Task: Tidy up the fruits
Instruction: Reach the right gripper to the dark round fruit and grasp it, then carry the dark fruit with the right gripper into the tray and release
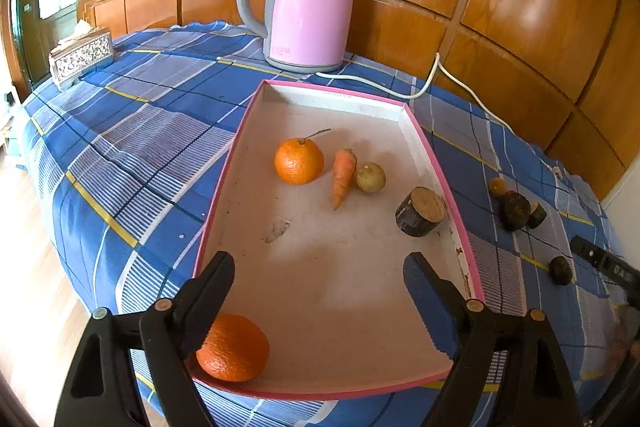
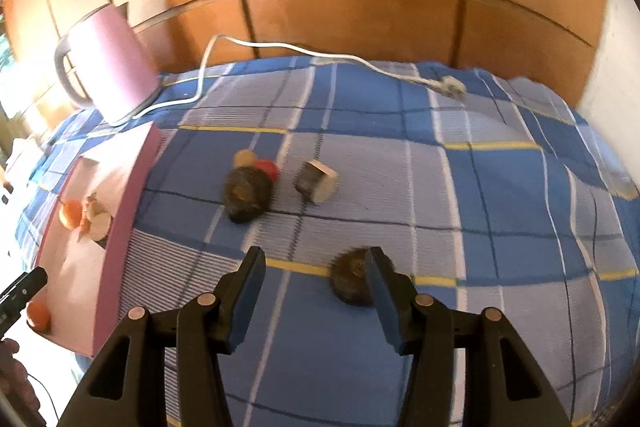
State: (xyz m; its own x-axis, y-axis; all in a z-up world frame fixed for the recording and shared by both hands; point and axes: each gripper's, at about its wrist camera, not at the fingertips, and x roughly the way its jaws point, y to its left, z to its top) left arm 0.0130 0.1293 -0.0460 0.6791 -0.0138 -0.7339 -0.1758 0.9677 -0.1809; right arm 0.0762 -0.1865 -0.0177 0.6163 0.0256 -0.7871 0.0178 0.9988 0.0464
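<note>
A pink-rimmed white tray [image 1: 340, 107] lies on the blue checked cloth. It holds an orange [image 1: 299, 161], a carrot [image 1: 343, 177], a small yellow-green fruit [image 1: 371, 177], a dark cut log-like piece [image 1: 420, 211] and a second orange [image 1: 234, 347] at its near left corner. My left gripper [image 1: 320, 267] is open above the tray's near end, the second orange beside its left finger. My right gripper [image 2: 314, 263] is open over the cloth; a dark round fruit [image 2: 350, 281] lies just behind its right fingertip. A larger dark fruit [image 2: 248, 193] and a cut piece [image 2: 318, 181] lie farther off.
A pink kettle [image 1: 308, 3] stands behind the tray with its white cord [image 2: 280, 47] trailing across the cloth. A patterned tissue box [image 1: 80, 57] sits at the far left. Wooden panelling [image 1: 520, 7] backs the table. The tray's side [image 2: 128, 211] rises left of my right gripper.
</note>
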